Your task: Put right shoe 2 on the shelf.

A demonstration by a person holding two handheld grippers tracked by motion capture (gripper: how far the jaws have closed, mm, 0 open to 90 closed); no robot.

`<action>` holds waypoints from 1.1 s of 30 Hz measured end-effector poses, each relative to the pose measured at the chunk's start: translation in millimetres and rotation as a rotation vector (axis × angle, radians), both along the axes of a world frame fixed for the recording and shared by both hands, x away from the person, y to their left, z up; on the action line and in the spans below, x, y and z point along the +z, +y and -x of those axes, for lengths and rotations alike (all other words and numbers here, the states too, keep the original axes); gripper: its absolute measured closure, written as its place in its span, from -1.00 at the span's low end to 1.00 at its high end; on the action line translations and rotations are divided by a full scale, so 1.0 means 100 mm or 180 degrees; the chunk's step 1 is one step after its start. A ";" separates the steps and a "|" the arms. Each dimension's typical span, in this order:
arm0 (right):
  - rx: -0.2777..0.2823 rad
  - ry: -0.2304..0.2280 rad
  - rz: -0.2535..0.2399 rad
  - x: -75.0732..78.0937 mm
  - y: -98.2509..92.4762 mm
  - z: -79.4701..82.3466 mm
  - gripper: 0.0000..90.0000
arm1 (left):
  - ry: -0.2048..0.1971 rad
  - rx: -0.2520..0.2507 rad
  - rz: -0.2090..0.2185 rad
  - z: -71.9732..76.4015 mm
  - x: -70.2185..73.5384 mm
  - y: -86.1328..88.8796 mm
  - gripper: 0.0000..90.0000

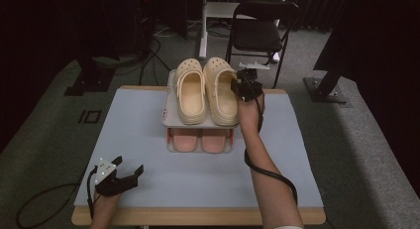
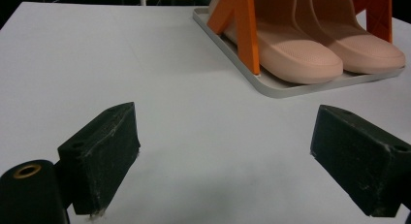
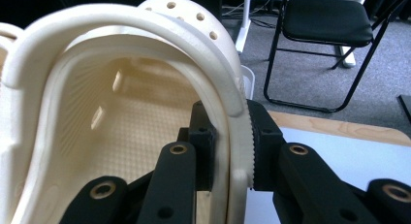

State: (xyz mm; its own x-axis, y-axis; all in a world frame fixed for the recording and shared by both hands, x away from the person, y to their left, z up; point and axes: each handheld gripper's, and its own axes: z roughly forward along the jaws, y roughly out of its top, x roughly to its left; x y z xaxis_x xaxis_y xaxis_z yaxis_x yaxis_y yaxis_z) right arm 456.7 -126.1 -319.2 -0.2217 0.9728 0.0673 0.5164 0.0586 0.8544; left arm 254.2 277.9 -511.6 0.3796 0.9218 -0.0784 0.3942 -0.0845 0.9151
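Two cream clogs lie side by side on the top shelf of a small grey shoe rack (image 1: 168, 121) at the table's far middle: the left clog (image 1: 190, 90) and the right clog (image 1: 221, 89). My right gripper (image 1: 241, 85) is shut on the right clog's side wall (image 3: 228, 112), one pad inside the shoe and one outside. A pair of pink slippers (image 1: 199, 140) sits on the lower tray (image 2: 291, 88) between orange posts (image 2: 247, 30). My left gripper (image 1: 128, 172) rests open near the table's front left corner, nothing between its pads (image 2: 104, 156).
The pale blue table top (image 1: 148, 135) spreads around the rack, with a wooden edge at the front. A black folding chair (image 1: 260, 30) stands behind the table at the right. Cables and stand bases lie on the grey carpet at the far left.
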 end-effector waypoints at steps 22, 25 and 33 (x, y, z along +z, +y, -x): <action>0.0126 -0.0006 -0.0116 -0.04 0.04 0.04 0.45 | 0.0008 -0.0026 -0.0013 0.00 0.00 -0.01 -0.78; 0.0176 -0.0003 -0.0218 -0.03 0.00 0.06 0.32 | 0.0018 -0.0030 -0.0017 0.00 -0.01 -0.01 -0.78; 0.0412 0.0007 -0.0289 0.02 -0.08 0.13 -0.05 | 0.0025 -0.0046 -0.0035 -0.01 -0.01 -0.03 -0.78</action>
State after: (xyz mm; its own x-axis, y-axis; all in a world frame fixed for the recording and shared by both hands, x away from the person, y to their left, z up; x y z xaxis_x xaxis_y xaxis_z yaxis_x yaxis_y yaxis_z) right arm 444.0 -133.8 -317.0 -0.3445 0.9260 0.1543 0.5115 0.0473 0.8580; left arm 254.9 274.7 -512.7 0.3922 0.9171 -0.0714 0.3999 -0.1001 0.9111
